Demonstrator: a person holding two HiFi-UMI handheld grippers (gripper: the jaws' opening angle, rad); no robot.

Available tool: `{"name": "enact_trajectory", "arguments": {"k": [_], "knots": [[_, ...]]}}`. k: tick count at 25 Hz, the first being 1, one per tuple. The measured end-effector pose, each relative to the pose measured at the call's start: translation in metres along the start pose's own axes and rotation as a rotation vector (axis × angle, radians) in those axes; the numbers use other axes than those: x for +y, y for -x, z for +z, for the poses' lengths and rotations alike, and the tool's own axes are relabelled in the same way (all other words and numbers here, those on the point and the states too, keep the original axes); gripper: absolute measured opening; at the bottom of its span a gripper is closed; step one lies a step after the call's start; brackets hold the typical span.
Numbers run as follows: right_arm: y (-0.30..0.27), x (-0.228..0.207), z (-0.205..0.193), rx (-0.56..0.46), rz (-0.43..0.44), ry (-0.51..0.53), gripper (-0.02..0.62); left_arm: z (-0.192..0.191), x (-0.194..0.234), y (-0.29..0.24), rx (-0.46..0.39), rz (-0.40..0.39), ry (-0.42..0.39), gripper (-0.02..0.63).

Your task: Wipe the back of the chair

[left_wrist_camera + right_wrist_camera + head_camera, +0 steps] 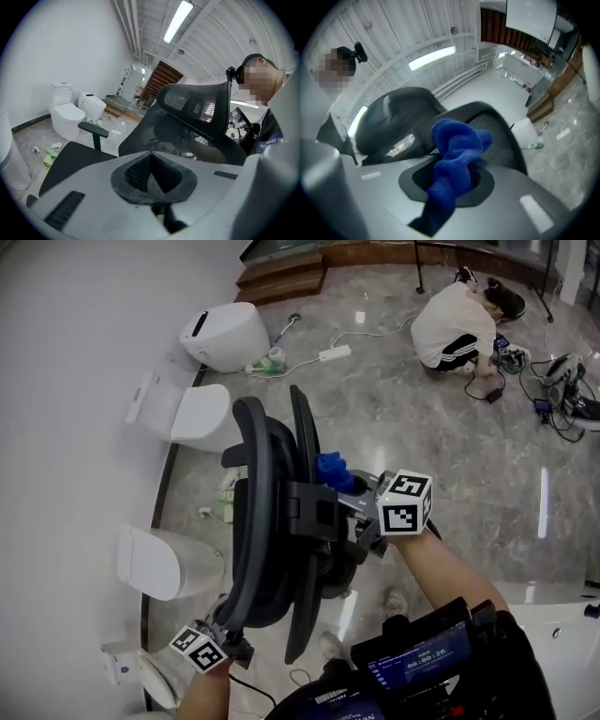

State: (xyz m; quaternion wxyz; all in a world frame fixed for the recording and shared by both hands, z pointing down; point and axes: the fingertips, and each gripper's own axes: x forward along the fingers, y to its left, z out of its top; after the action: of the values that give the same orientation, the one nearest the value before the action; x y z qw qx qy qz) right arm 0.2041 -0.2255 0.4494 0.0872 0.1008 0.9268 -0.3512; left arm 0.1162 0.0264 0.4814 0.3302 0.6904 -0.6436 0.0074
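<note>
One black mesh chair back [255,521] fills the middle of the head view. It is seen from above, so its curved top rim runs from the near edge of the picture away toward the far floor. Its headrest [197,101] rises above it in the left gripper view. The rear face turns toward the right of the head view, and the blue cloth [333,470] sits on that side, just beside the dark rear frame. Whether cloth and mesh touch I cannot tell. The right tool [446,185] is clamped on that cloth, with a bunched wad standing up out of its jaws and a tail hanging below. The left tool [152,176] is at the near end of the rim, its jaws pressed together with nothing between them, and it looks at the chair's front. By my judgement the right tool is the nearer one for wiping, and its stroke should press leftward into the back and run along the rim's line.
</note>
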Motion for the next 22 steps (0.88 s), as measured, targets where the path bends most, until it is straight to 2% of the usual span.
{"name": "enact_trajectory", "arguments": {"k": [4, 7, 10, 12, 14, 16, 18, 20, 22], "knots": [[0.001, 0.075, -0.09, 0.054, 0.178, -0.057, 0.074, -0.018, -0.004, 0.009, 0.015, -0.018, 0.018, 0.002], [0.008, 0.117, -0.135, 0.032, 0.256, -0.108, 0.074, -0.036, -0.006, 0.018, 0.049, -0.031, 0.01, 0.002], [0.013, 0.157, -0.178, 0.069, 0.343, -0.102, 0.074, -0.053, -0.002, 0.027, 0.092, -0.033, 0.002, 0.002], [0.02, 0.155, -0.186, 0.042, 0.346, -0.101, 0.074, -0.061, 0.003, 0.031, 0.115, -0.028, 0.007, 0.002], [0.032, 0.105, -0.161, -0.064, 0.23, -0.106, 0.074, -0.064, 0.006, 0.031, 0.123, -0.022, 0.01, 0.002], [0.043, 0.027, -0.111, -0.193, 0.028, -0.071, 0.074, -0.063, 0.008, 0.029, 0.116, -0.018, 0.017, 0.002], [0.049, -0.047, -0.06, -0.279, -0.158, -0.012, 0.074, -0.063, 0.009, 0.025, 0.107, -0.015, 0.027, 0.002], [0.044, -0.107, -0.027, -0.307, -0.302, 0.012, 0.075, -0.064, 0.008, 0.022, 0.105, -0.012, 0.03, 0.002], [0.026, -0.143, -0.008, -0.275, -0.37, 0.04, 0.075, -0.063, 0.006, 0.02, 0.109, -0.006, 0.028, 0.002]]}}
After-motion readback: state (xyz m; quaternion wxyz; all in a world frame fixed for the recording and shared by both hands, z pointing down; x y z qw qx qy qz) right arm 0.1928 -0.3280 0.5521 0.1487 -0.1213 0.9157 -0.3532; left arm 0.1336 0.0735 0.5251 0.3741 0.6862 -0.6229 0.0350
